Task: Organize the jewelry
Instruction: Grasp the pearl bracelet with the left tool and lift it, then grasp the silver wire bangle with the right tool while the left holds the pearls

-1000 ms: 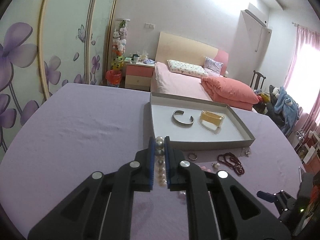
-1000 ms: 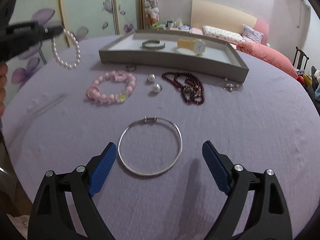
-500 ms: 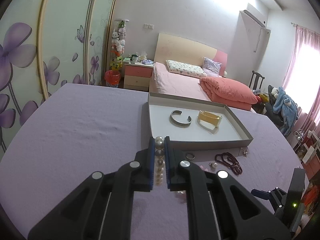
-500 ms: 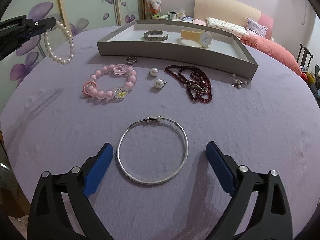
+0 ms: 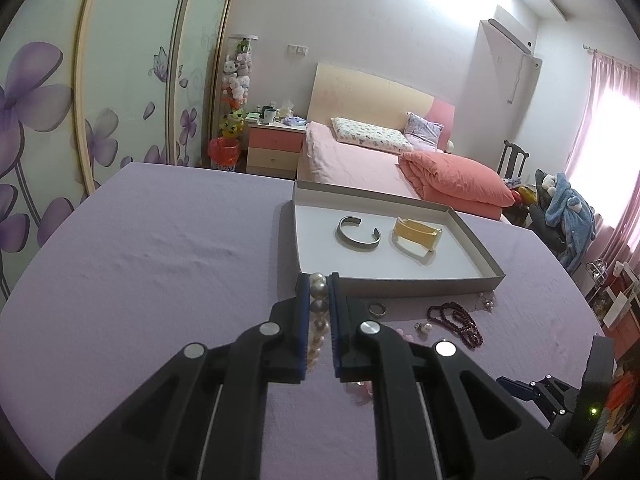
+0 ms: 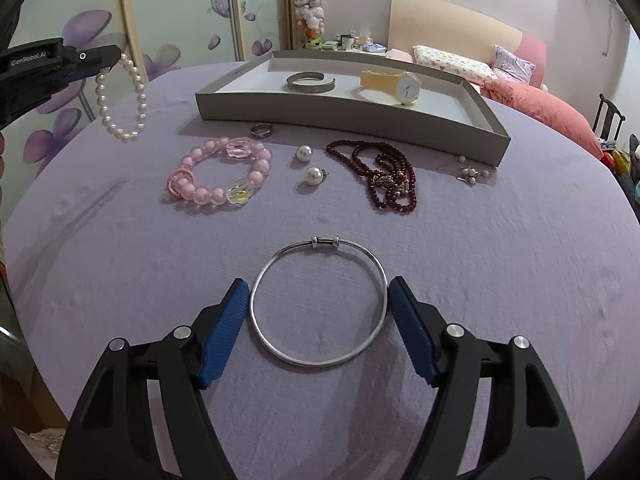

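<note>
Two hand-held grippers are at work. The left hand-held gripper (image 5: 319, 280) is clenched on the pearl bracelet (image 6: 120, 98), which hangs free above the worktop (image 6: 500, 260), just short of the near left corner of the grey tray (image 5: 400, 282). The right hand-held gripper (image 6: 318, 322) is spread wide, its blue pads (image 6: 222, 334) flanking the silver bangle (image 6: 318, 302) that lies flat on the purple cloth.

To do this step well, the left one should carry the pearls over the tray wall, high enough that the dangling loop clears the rim, and let go above bare floor to the left of the silver cuff (image 5: 358, 232) and the yellow watch (image 5: 416, 236), so nothing piles up. The right one, as I judge it, needs its pads low against the cloth and square to the bangle before closing; a thin, hard ring may skate or tip if pinched off-centre.

Compared with a second ago, the right hand-held gripper has come forward and down: the bangle, formerly ahead of the pads, now sits between them, nearly touching both. The left one has lifted the pearls a little and eased toward the tray. The pink bead bracelet (image 6: 220, 178), dark red beads (image 6: 384, 180), ring (image 6: 262, 131) and pearl earrings (image 6: 314, 176) lie where they were.
</note>
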Demonstrator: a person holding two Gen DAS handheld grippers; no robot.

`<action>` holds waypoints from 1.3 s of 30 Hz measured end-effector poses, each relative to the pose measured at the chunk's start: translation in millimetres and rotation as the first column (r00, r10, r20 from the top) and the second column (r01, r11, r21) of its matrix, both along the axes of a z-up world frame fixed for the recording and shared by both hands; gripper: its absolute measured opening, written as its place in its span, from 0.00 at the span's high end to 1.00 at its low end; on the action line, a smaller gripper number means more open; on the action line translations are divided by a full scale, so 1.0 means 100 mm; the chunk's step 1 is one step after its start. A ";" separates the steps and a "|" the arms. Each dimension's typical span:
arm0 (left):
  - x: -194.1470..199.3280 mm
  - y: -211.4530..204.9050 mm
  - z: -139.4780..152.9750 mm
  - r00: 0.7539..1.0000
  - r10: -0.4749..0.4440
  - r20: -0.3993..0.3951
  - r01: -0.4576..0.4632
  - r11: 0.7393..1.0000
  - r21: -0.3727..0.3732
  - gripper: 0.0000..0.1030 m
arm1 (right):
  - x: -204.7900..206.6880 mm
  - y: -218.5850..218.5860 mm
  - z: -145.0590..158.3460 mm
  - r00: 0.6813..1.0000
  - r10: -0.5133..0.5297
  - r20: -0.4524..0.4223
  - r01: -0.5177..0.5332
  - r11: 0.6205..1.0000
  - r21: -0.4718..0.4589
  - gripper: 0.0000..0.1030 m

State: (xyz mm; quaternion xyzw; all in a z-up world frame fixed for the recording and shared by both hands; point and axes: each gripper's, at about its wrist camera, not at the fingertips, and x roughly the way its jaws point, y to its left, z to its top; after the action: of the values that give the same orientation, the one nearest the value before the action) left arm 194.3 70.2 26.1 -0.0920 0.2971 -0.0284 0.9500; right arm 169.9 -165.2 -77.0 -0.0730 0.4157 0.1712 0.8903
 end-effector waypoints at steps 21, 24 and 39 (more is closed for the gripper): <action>-0.01 -0.05 0.00 1.000 -0.008 0.001 0.008 1.000 -0.003 0.90 | -0.05 -0.22 0.03 0.999 -0.047 0.019 0.046 0.998 0.044 0.32; -0.02 -0.06 0.00 1.000 -0.008 0.001 0.008 1.000 -0.006 0.90 | -0.03 -0.30 0.09 0.996 -0.077 0.037 0.074 0.994 0.081 0.32; -0.05 -0.12 0.00 0.999 -0.033 0.011 0.033 0.999 -0.015 0.90 | 0.07 -0.55 0.52 0.954 -0.199 0.223 0.151 0.965 0.215 0.31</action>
State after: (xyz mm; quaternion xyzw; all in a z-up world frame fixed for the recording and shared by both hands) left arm 189.3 58.6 26.5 -0.0939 0.2932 -0.0468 0.9503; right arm 176.6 -220.2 -25.2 0.0318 0.2895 0.1211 0.9489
